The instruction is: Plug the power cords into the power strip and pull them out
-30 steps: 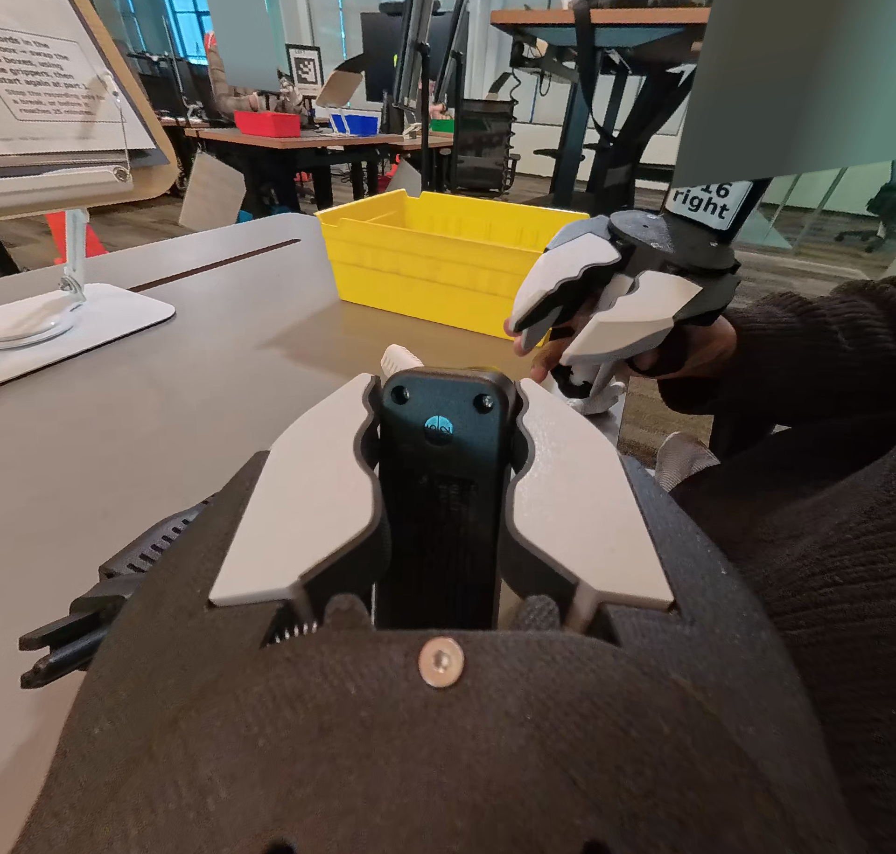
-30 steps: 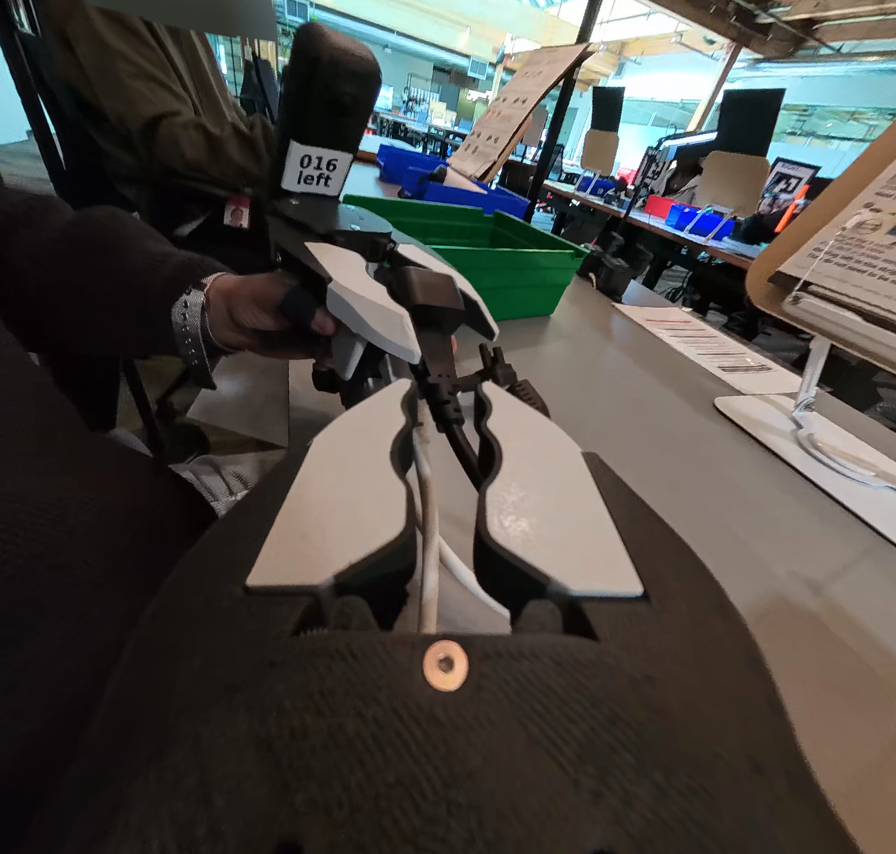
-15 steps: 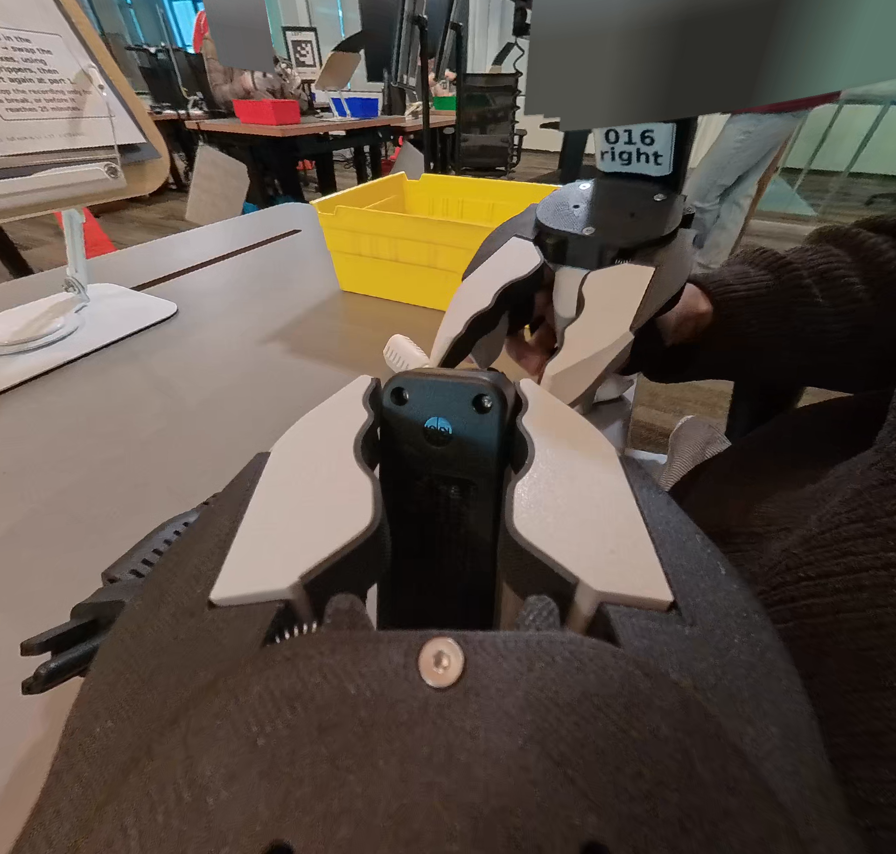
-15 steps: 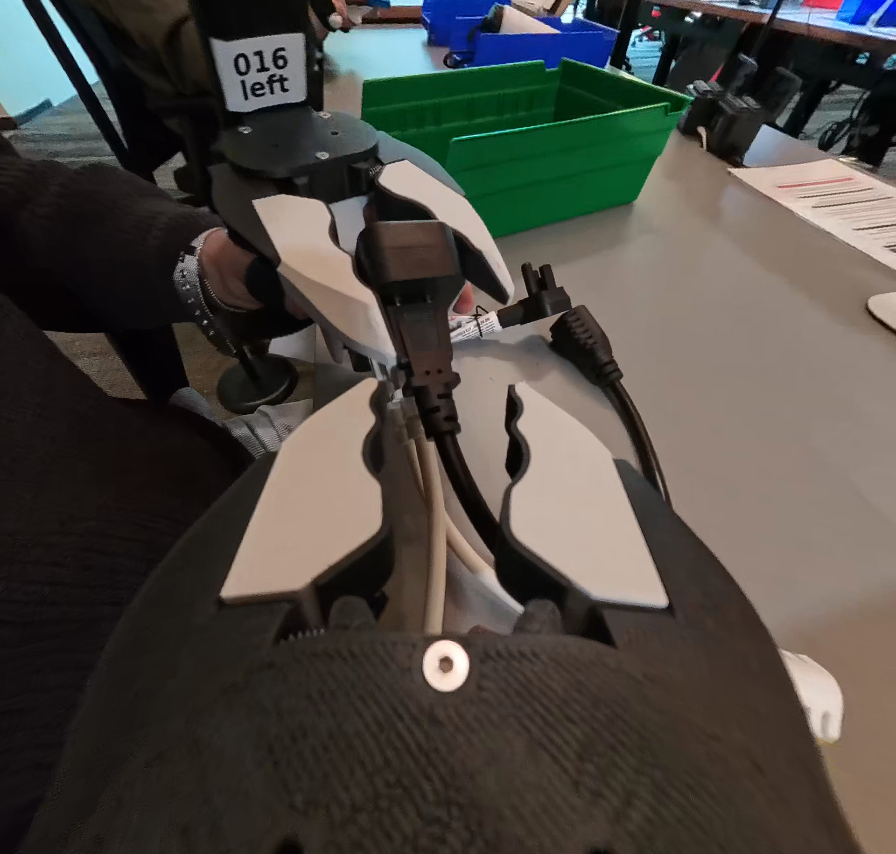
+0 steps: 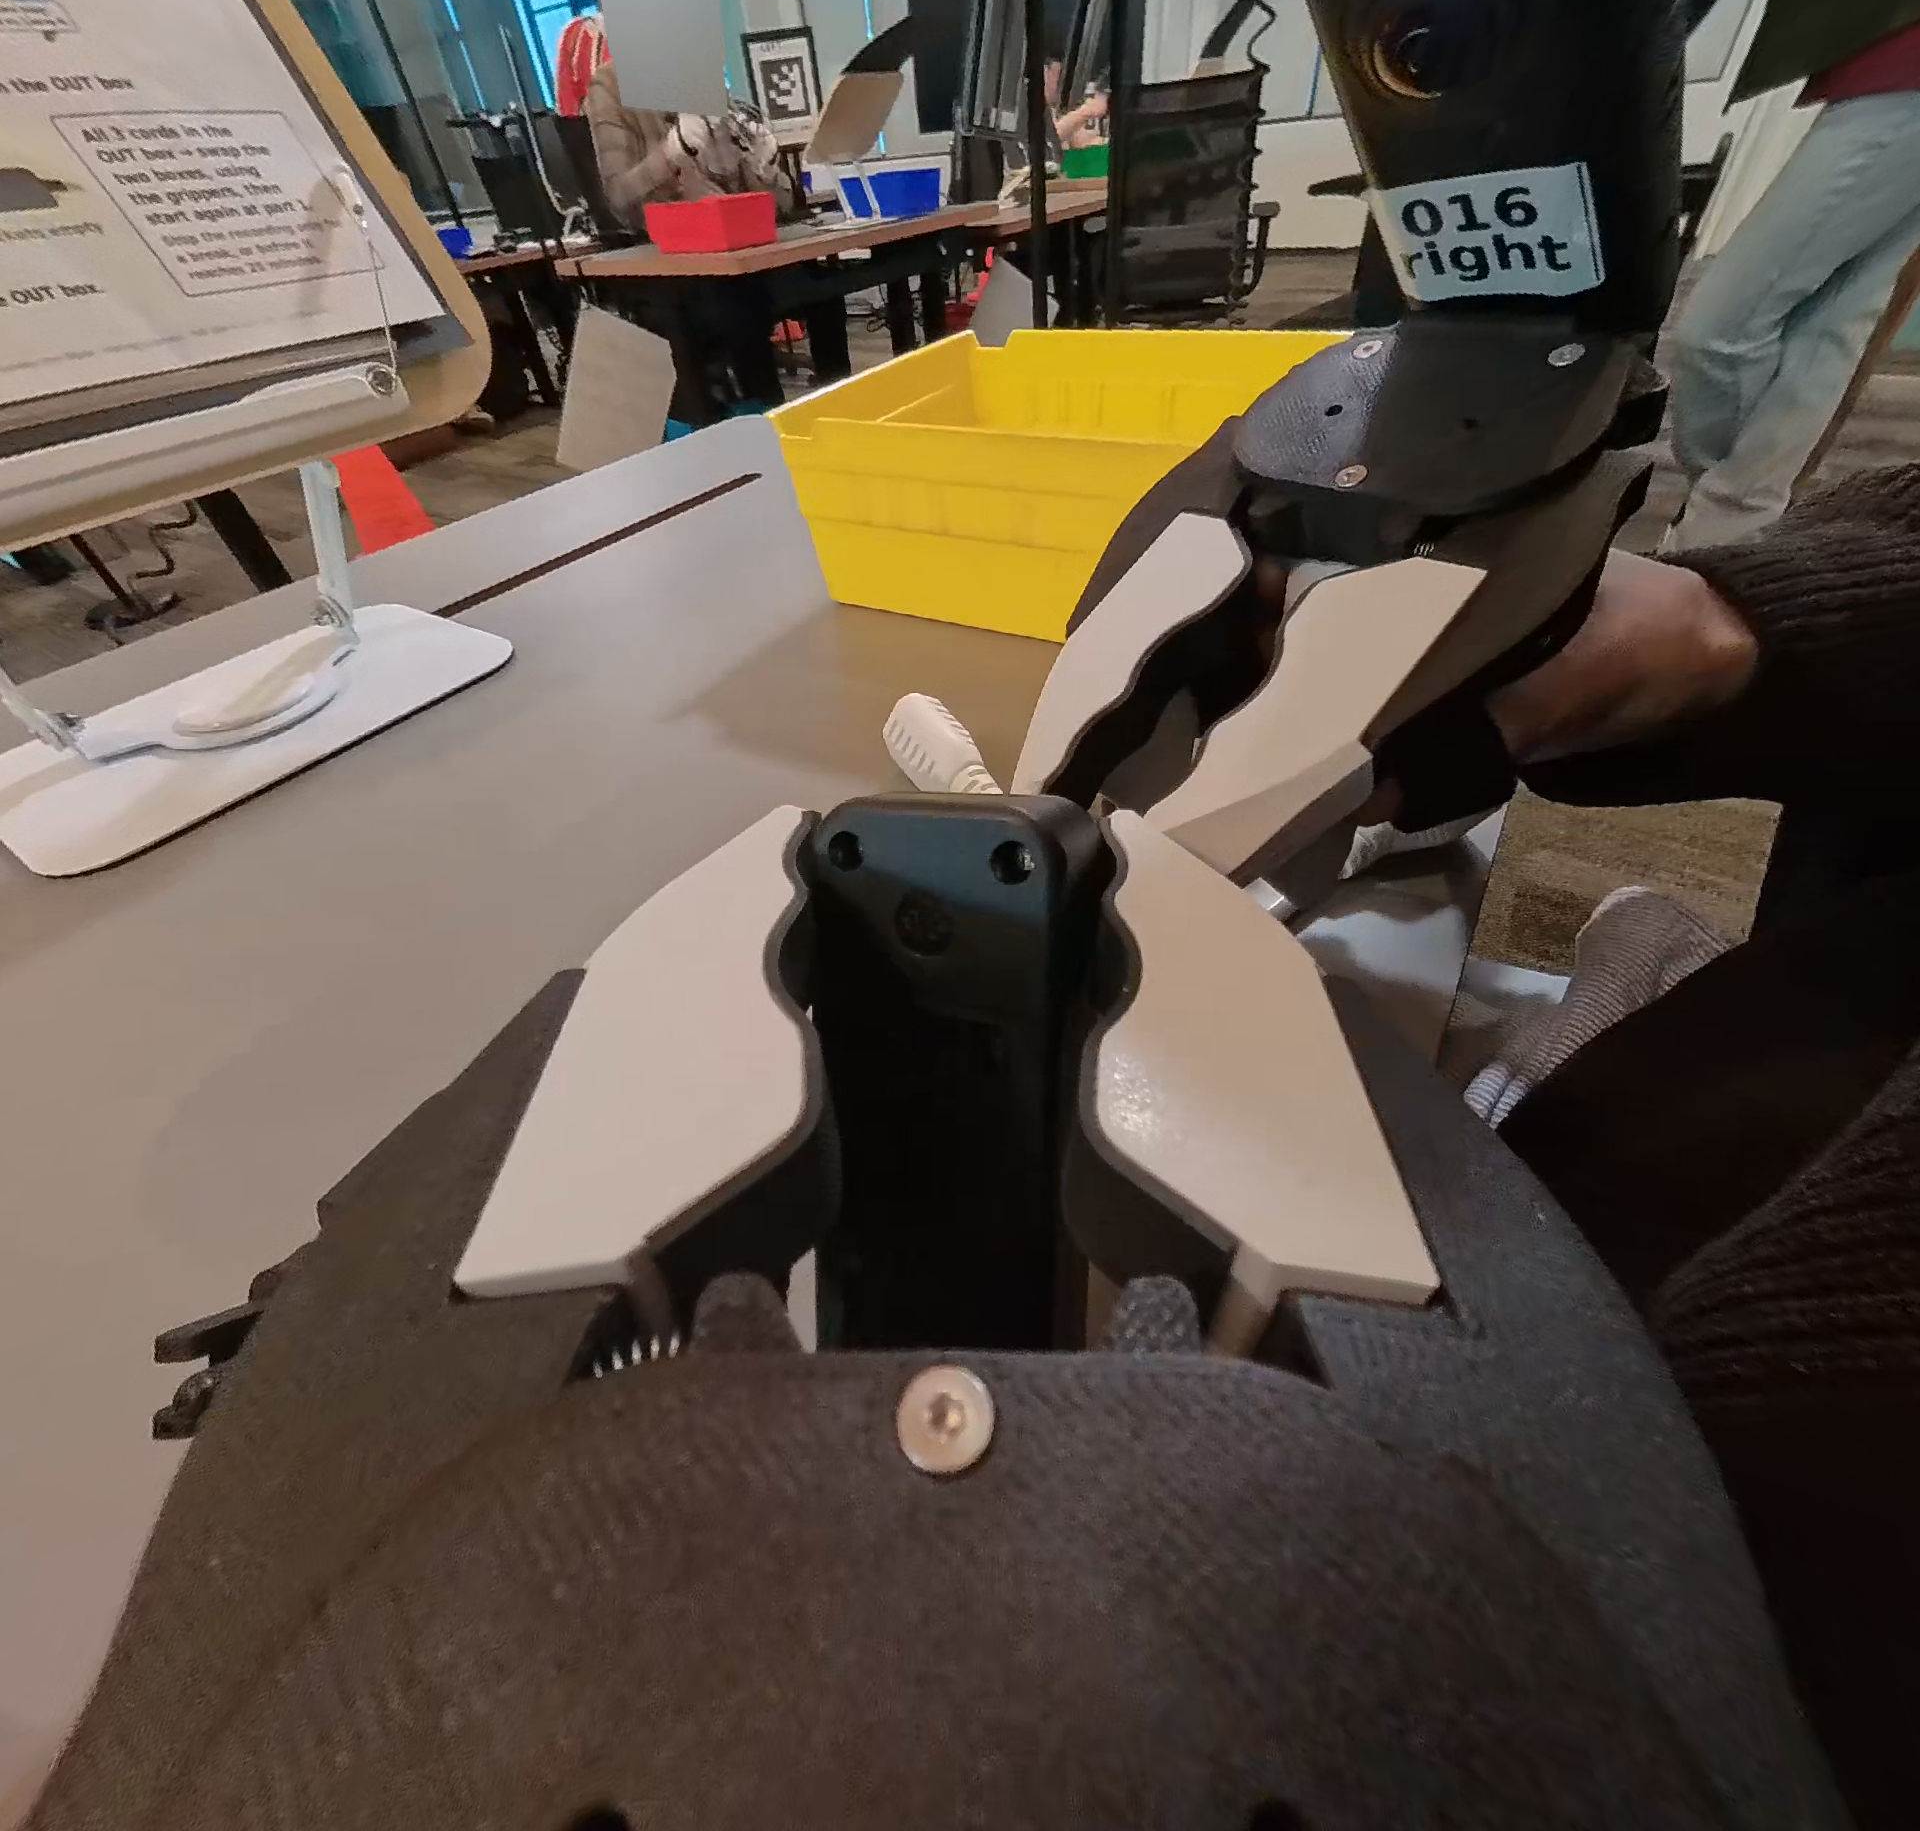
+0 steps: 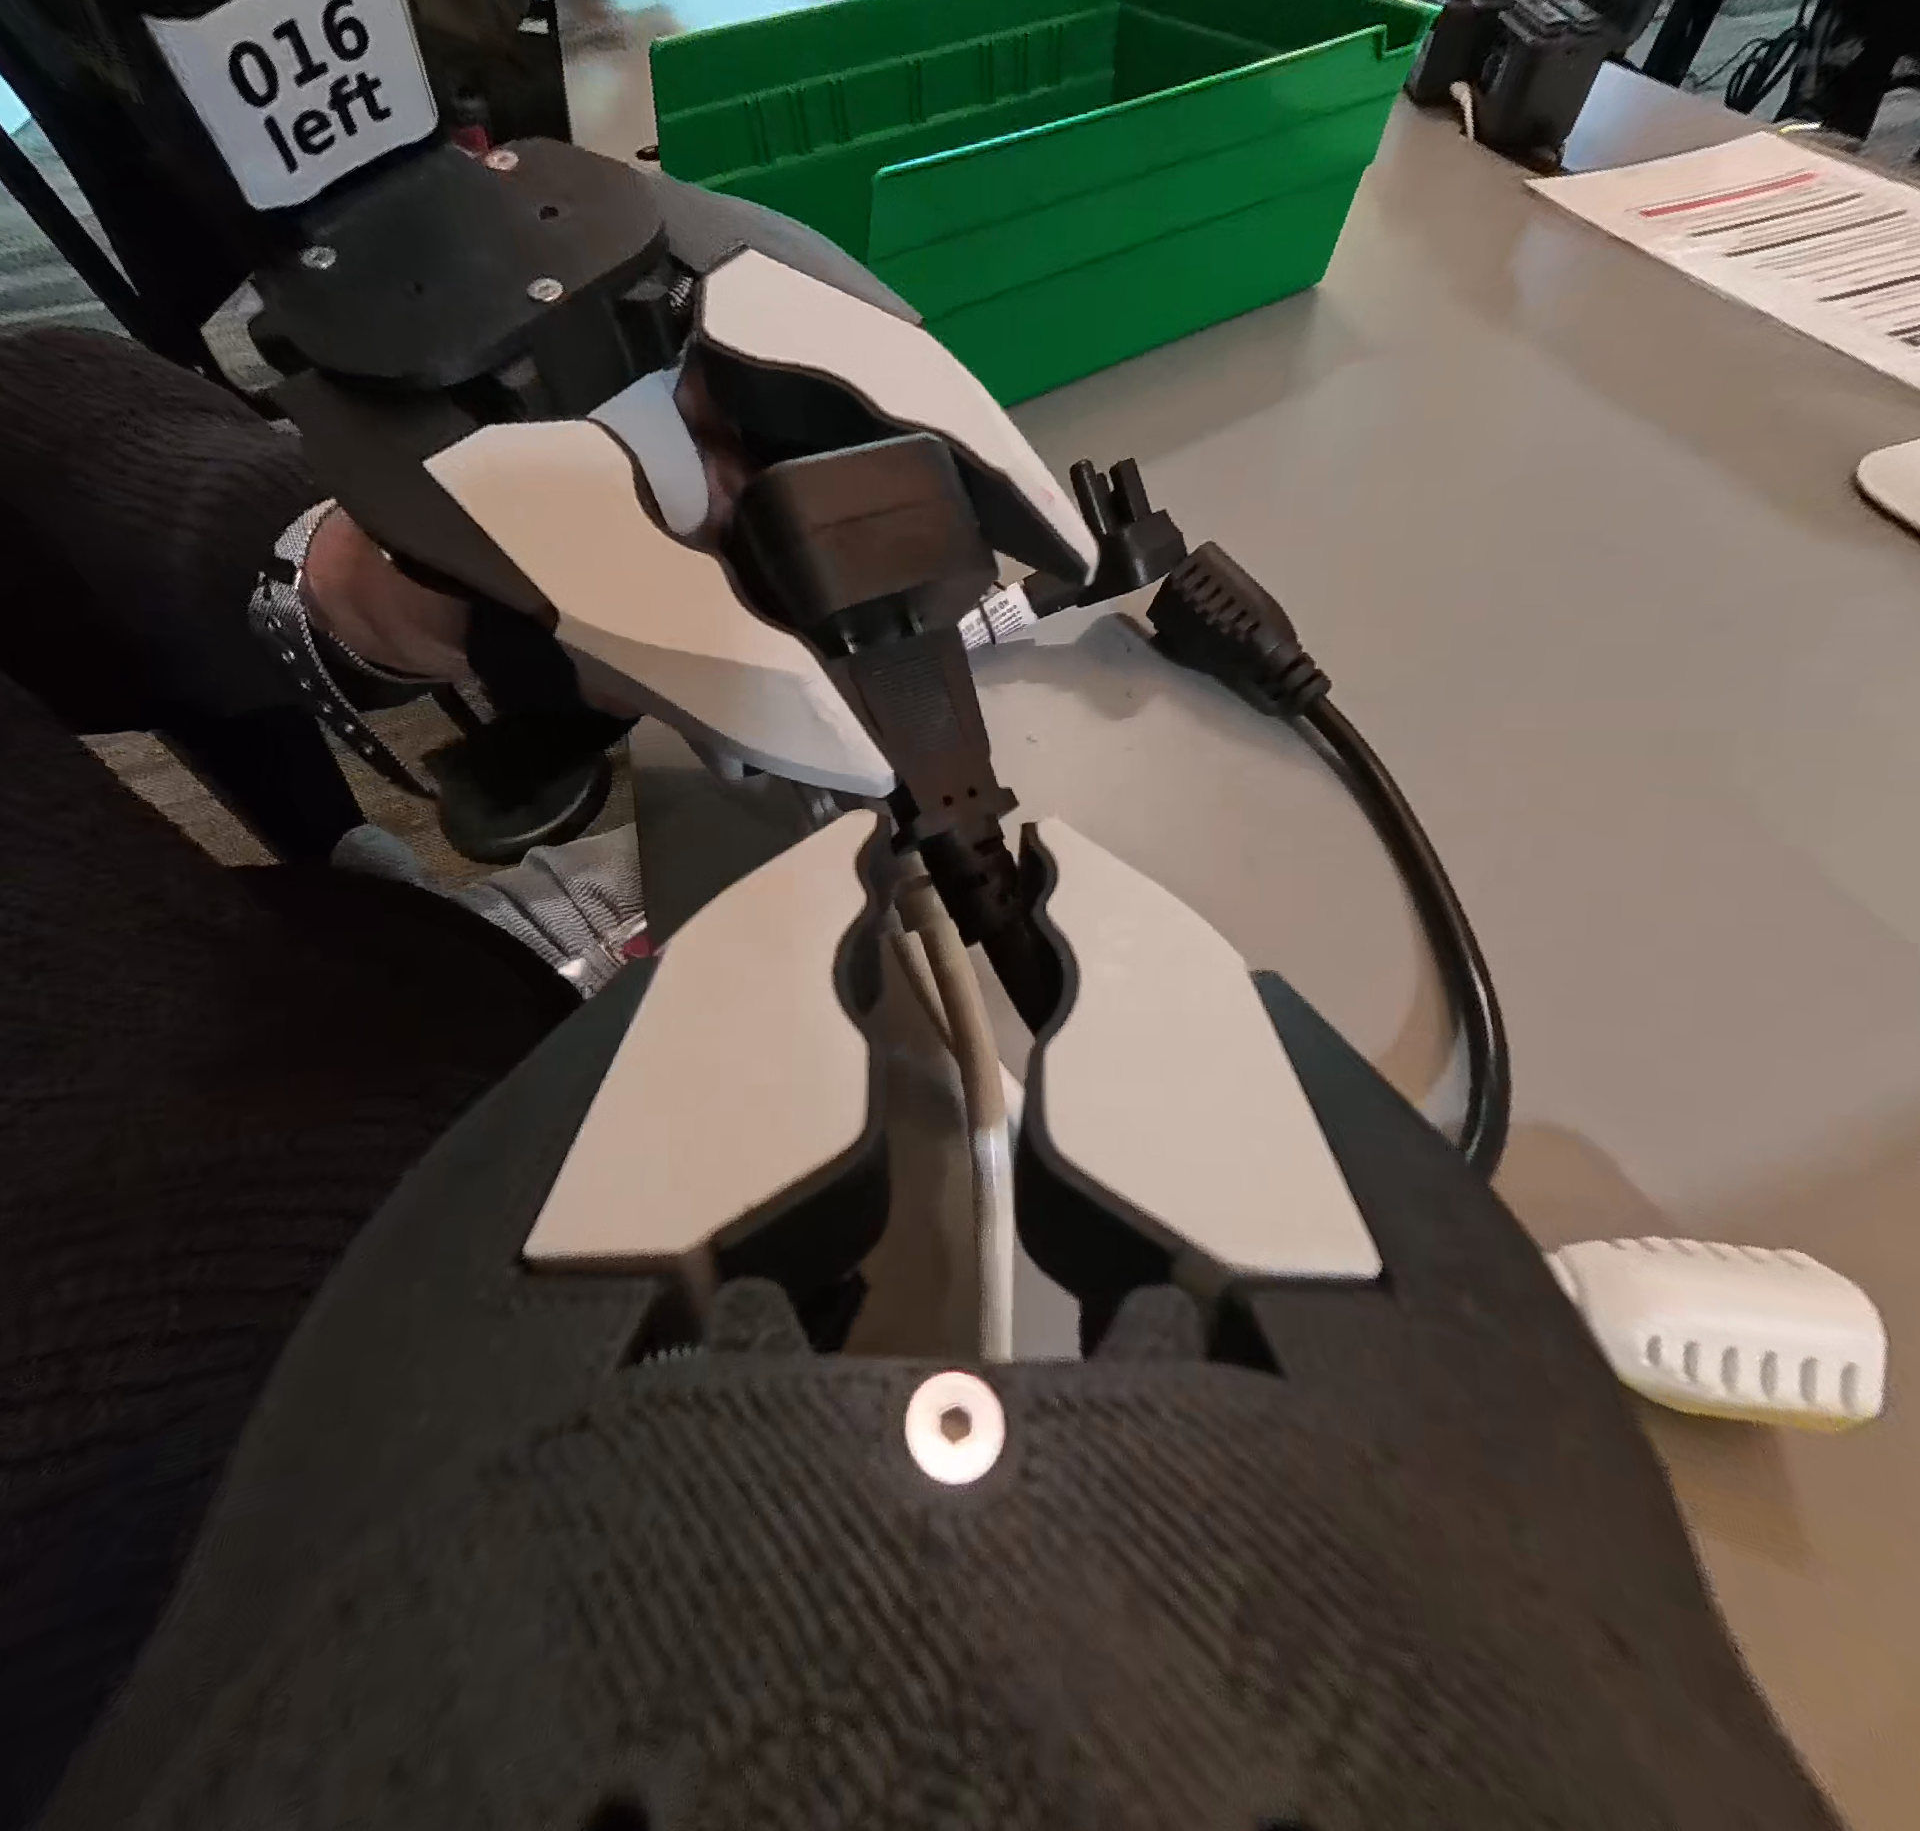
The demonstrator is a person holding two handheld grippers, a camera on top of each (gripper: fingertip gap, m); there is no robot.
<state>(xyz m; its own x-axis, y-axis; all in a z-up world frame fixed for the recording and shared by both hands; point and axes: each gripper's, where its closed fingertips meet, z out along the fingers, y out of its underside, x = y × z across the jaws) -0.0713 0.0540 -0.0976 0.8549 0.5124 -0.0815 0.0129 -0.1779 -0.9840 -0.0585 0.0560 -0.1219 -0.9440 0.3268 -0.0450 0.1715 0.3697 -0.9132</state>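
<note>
Across a wide grey table (image 5: 312,950) in an open office with more desks, monitors and seated people behind, the work goes on at the near edge. Largest on the table are a yellow bin (image 5: 956,545) at the far side in the left wrist view and a green bin (image 6: 1049,160) in the right wrist view; a tilted board with a printed sheet stands on a white stand (image 5: 239,701) to the left, and a printed sheet (image 6: 1766,233) lies flat to the right of the green bin. A black cord (image 6: 1423,877) loops on the table from a ribbed black plug (image 6: 1226,628), with a small black connector (image 6: 1127,524) just beside it. A white plug (image 6: 1725,1345) lies near the right gripper's body.

The left gripper (image 5: 951,846) has its jaws closed on the black power strip (image 5: 945,1033), which is held off the table edge. A black plug (image 6: 925,701) is seated in the strip's end, between the two tools. The right gripper (image 6: 956,836) has its jaws drawn narrow around that plug's ribbed neck, the black cord running back between them beside a white cord (image 6: 982,1106); whether the pads actually press the neck I cannot tell. The person's hands, in dark knit sleeves, grip both handles.
</note>
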